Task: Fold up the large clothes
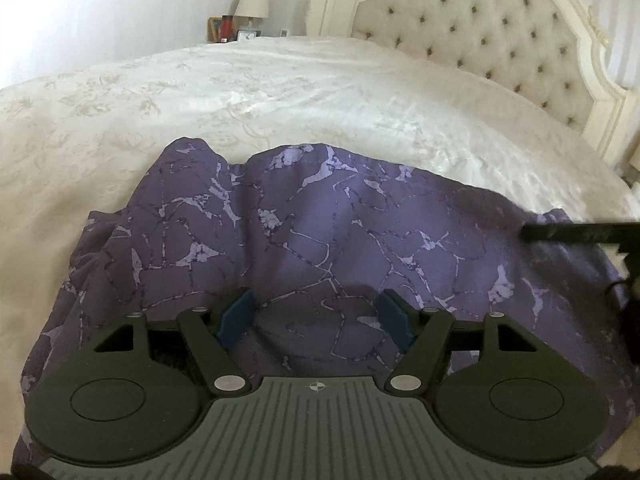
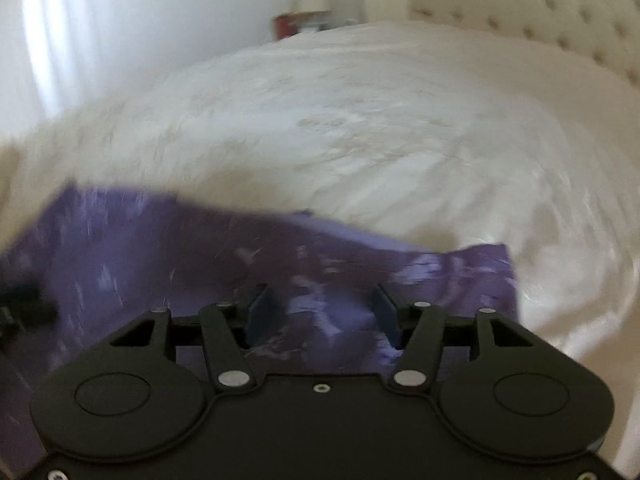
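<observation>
A large purple garment [image 1: 320,232] with a pale marbled pattern lies spread on the white bedspread [image 1: 240,92]. My left gripper [image 1: 316,316] is open and empty just above the garment's near part, its blue pads [image 1: 238,316] wide apart. My right gripper [image 2: 320,314] is open too, over the garment's right portion [image 2: 200,264]; that view is motion-blurred. Part of the right gripper [image 1: 580,232] shows as a dark bar at the right edge of the left wrist view. The left gripper shows dark at the left edge of the right wrist view [image 2: 24,304].
A cream tufted headboard [image 1: 500,28] stands at the back right. A nightstand with a lamp [image 1: 252,0], a red item and a small clock sits beyond the bed's far left corner. The bedspread [image 2: 360,120] stretches beyond the garment.
</observation>
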The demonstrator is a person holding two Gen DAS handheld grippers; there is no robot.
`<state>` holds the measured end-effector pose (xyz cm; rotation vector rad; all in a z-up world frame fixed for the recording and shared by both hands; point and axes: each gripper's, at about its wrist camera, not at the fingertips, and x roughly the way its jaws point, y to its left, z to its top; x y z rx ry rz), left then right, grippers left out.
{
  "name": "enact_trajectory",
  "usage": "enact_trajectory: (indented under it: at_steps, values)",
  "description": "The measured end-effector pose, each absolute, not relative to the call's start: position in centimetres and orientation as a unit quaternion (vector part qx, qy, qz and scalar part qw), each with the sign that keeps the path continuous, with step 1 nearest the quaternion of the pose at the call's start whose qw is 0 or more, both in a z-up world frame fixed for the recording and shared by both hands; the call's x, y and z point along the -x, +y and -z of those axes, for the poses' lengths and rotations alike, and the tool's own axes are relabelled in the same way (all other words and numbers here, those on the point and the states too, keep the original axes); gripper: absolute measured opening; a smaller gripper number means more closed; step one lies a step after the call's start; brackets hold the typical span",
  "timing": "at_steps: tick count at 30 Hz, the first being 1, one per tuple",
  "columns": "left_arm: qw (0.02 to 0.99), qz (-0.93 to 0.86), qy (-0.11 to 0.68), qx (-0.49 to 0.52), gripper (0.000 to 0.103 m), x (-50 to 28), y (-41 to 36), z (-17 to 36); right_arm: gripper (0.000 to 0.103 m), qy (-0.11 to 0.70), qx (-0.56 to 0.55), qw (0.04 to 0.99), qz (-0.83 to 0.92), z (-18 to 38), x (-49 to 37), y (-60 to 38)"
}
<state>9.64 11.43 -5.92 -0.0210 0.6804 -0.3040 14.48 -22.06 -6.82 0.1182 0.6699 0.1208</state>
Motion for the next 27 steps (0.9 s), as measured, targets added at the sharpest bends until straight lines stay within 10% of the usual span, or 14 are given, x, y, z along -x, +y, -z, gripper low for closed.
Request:
enact_trajectory:
  at_steps: [5,19,27]
  values:
    - [0.931,0.152,0.332,0.015,0.073,-9.6,11.5,6.0,0.100,0.317,-0.192,0.927,-0.058,4.8,-10.3,-28.0]
    - [0.924,0.159,0.347,-0.011,0.103,-10.2,9.6,6.4,0.102,0.427,-0.367,0.823,-0.068,10.1,-8.1,-34.2]
    - [0.918,0.158,0.363,-0.025,0.103,-10.6,9.2,6.3,0.103,0.419,-0.429,0.792,-0.118,13.6,-9.2,-34.2]
